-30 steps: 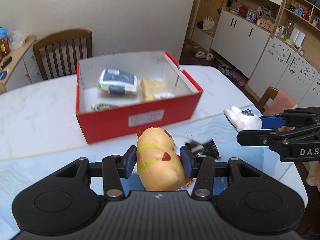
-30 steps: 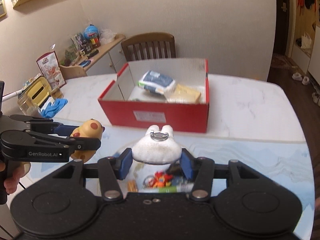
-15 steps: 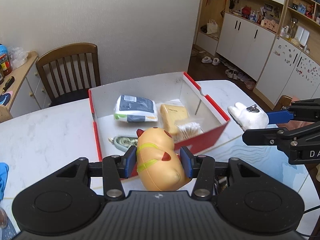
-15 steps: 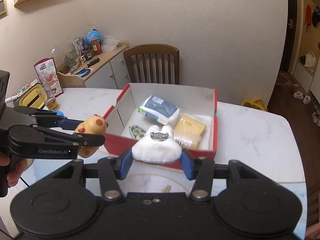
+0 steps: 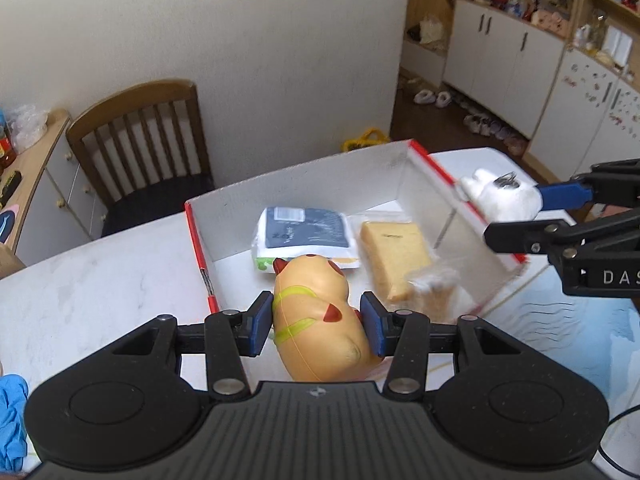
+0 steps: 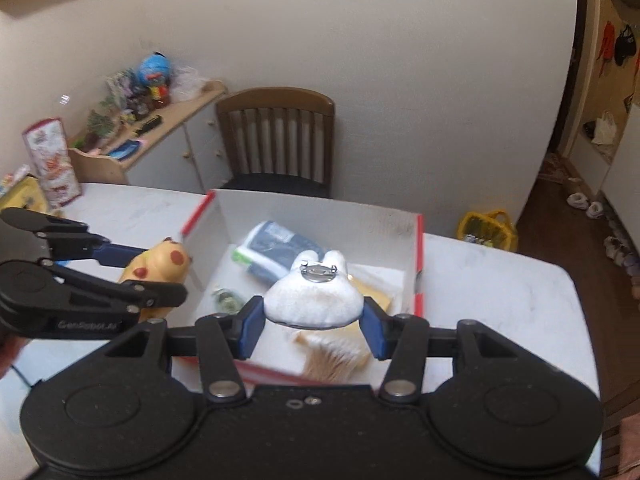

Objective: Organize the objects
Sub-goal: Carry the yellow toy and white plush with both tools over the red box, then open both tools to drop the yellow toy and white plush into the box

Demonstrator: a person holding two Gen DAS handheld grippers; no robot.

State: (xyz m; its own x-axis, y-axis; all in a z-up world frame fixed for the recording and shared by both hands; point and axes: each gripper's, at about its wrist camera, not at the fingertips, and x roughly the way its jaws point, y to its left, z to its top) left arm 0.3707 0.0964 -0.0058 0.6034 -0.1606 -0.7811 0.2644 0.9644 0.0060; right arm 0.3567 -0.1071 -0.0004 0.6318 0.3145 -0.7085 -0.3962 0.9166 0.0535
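Observation:
My left gripper is shut on a yellow Pikachu toy and holds it above the near left part of the red box. It also shows in the right wrist view, at the box's left wall. My right gripper is shut on a white plush rabbit pin and holds it above the open box. In the left wrist view the rabbit hangs over the box's right wall. Inside lie a blue packet, a tan block and cotton swabs.
The box sits on a white marble table. A wooden chair stands behind it against the wall. A cluttered sideboard is at far left. Blue gloves lie at the table's near left. A blue mat covers the near right.
Both grippers have risen and moved forward with their toys, from in front of the box to above it. The box interior now shows from above.

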